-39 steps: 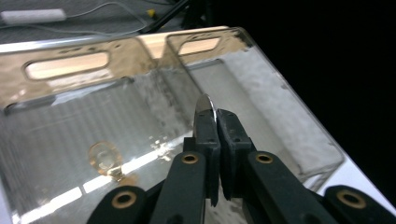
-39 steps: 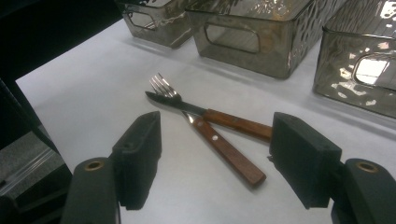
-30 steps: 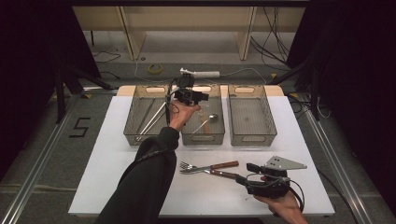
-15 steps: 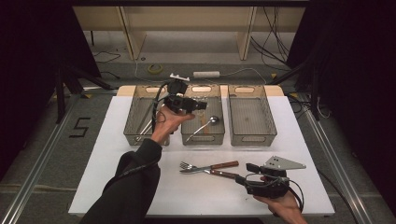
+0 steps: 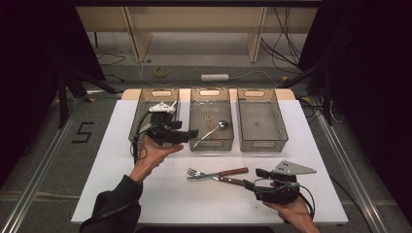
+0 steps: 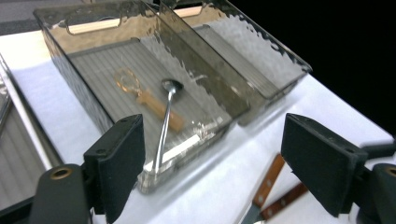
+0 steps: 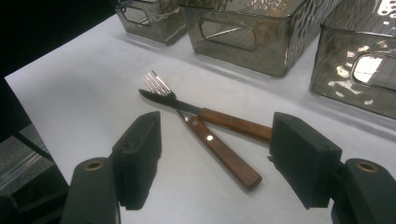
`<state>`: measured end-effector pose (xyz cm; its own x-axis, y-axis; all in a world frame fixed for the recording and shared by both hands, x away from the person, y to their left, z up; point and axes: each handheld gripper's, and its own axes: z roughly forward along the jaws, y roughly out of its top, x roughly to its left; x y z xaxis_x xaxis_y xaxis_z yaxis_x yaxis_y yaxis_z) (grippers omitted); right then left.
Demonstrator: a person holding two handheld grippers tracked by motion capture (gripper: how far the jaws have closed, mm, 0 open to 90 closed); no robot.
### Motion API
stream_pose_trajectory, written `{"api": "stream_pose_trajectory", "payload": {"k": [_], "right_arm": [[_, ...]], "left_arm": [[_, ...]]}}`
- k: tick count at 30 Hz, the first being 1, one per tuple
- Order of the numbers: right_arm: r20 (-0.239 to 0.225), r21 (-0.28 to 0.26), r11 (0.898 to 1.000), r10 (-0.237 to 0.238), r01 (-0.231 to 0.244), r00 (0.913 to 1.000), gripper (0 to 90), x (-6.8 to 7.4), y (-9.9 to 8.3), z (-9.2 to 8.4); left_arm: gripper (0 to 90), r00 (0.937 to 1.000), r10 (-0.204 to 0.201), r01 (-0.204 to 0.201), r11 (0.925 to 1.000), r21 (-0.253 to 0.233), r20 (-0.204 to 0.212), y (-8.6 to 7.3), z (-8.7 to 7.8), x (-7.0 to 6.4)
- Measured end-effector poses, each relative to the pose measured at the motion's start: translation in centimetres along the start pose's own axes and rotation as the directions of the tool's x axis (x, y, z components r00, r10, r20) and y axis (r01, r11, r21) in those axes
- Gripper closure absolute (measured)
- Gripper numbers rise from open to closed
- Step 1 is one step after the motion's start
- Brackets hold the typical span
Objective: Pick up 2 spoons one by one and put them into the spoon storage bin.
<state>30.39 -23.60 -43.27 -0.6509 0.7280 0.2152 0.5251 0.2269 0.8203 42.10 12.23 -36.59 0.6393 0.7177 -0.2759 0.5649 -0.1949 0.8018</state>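
Note:
A metal spoon [image 5: 212, 130] leans in the middle clear bin [image 5: 210, 93], its handle end on the front wall; it is seen close up as the spoon [image 6: 165, 122] beside a wooden-handled utensil [image 6: 154, 103]. My left gripper [image 5: 192, 132] hovers in front of the left bin [image 5: 151, 93], pointing right. Its jaws have just been opening, and the left gripper [image 6: 214, 156] has nothing between them. A fork [image 7: 205, 135] and a knife [image 7: 224, 120], both wooden-handled, lie crossed on the white table. My right gripper [image 7: 219, 158] stands open just short of their handles, apart from them, at the front right as the right gripper [image 5: 255, 178].
The right bin [image 5: 260, 93] stands beside the middle one at the back of the white table [image 5: 97, 179]. The fork and knife [image 5: 216, 174] lie front centre. Cables and a power strip [image 5: 214, 76] lie on the floor beyond the table.
My left hand has drawn back from above the middle bin to the left and toward the person, with its jaws wider. The spoon stays leaning in the middle bin. The right gripper has not moved.

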Motion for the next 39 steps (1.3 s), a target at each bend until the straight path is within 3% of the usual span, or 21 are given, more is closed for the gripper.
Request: {"api": "stream_pose_trajectory", "payload": {"k": [11, 14, 30, 39], "right_arm": [[0.008, 0.002, 1.000, -0.004, 0.004, 1.0000, 34.6, -0.3, 0.6, 0.6], [0.017, 0.004, 1.000, -0.006, 0.006, 0.9998, 34.4, -0.5, 0.8, 0.8], [0.041, 0.022, 0.999, -0.026, 0.025, 0.9988, 34.1, -1.3, 2.2, 2.5], [0.045, 0.041, 0.999, -0.035, 0.033, 0.9984, 34.9, -1.8, 2.9, 3.8]], "left_arm": [[18.1, 0.9994, 0.034, -0.033, 0.9991, -0.027, 0.004, -4.9, -2.2, 1.4], [17.4, 0.9981, 0.061, -0.061, 0.9977, -0.029, 0.002, -5.9, -2.7, 1.4], [16.8, 0.9982, 0.059, -0.059, 0.9953, -0.077, 0.004, -8.6, -5.2, 0.9], [16.1, 0.9951, 0.098, -0.099, 0.9928, -0.068, -0.012, -9.5, -5.9, 0.0]]}}
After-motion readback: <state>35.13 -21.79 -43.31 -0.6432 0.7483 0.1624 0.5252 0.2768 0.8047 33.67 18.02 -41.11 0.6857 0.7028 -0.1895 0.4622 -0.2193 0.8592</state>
